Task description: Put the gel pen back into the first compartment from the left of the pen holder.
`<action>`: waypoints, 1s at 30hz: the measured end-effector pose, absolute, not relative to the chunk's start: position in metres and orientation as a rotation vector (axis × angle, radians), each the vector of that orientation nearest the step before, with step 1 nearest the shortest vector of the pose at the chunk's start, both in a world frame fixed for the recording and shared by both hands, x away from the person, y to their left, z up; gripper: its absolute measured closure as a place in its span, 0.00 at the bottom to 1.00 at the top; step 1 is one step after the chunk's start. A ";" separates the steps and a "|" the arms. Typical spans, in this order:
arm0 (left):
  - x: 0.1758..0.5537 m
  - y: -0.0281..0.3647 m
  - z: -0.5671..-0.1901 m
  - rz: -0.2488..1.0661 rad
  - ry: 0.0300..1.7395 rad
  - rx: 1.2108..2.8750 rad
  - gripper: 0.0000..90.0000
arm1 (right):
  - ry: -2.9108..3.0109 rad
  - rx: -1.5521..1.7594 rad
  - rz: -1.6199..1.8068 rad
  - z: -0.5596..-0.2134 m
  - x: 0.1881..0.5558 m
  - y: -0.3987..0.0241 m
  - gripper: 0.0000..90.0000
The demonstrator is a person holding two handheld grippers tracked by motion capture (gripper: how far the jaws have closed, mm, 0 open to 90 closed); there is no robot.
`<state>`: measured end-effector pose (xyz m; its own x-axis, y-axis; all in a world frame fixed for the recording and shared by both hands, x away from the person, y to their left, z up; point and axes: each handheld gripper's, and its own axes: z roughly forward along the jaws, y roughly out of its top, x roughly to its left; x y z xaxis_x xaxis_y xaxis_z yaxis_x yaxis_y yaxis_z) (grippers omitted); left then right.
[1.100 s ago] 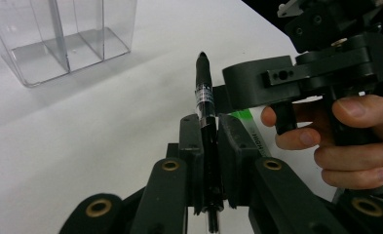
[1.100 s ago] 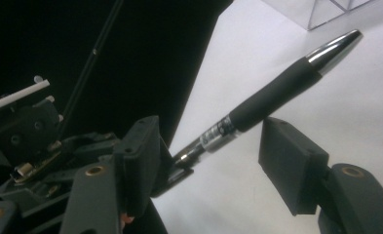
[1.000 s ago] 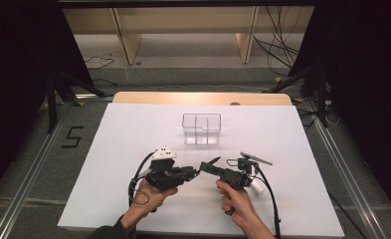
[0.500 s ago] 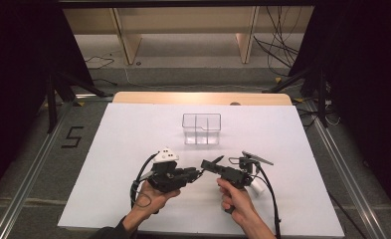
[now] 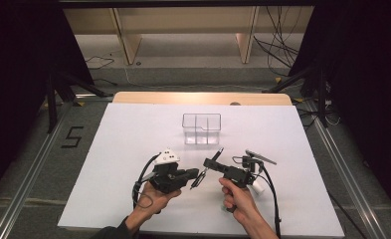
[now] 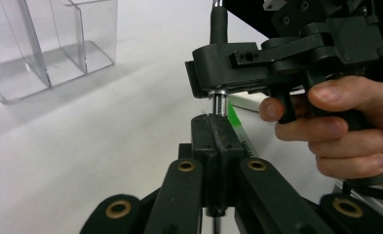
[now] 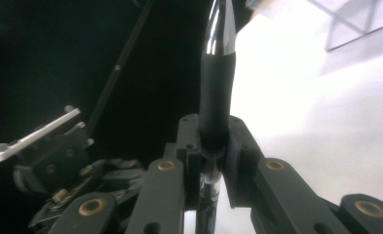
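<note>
A pen (image 5: pixel 207 169) hangs above the white desk (image 5: pixel 108 164), near its front edge, gripped at both ends: the left tongs (image 5: pixel 192 175) clamp its clear barrel, while the right tongs (image 5: pixel 212 163) have just been closing around its black grip section. The step looks like pulling or unscrewing the pen apart; next comes a firm, straight separation. The left gripper view shows a green strip (image 6: pixel 236 119) beneath, possibly a label; the high view places the clear divided box (image 5: pixel 201 128) beyond.
</note>
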<state>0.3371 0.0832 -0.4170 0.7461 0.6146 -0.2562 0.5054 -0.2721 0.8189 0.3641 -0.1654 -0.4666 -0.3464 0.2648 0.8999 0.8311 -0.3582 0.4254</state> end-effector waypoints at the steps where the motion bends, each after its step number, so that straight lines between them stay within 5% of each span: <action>1: 0.336 0.083 -0.417 0.145 0.842 1.936 0.99 | -1.455 -1.448 -1.761 -0.465 0.363 -0.165 0.89; 14: 0.335 0.089 -0.416 0.116 0.795 1.943 0.53 | -1.686 -1.454 -1.841 -0.453 0.364 -0.172 0.89; 30: 0.337 0.130 -0.439 0.132 0.848 1.908 0.33 | -1.839 -1.479 -1.904 -0.440 0.370 -0.183 0.89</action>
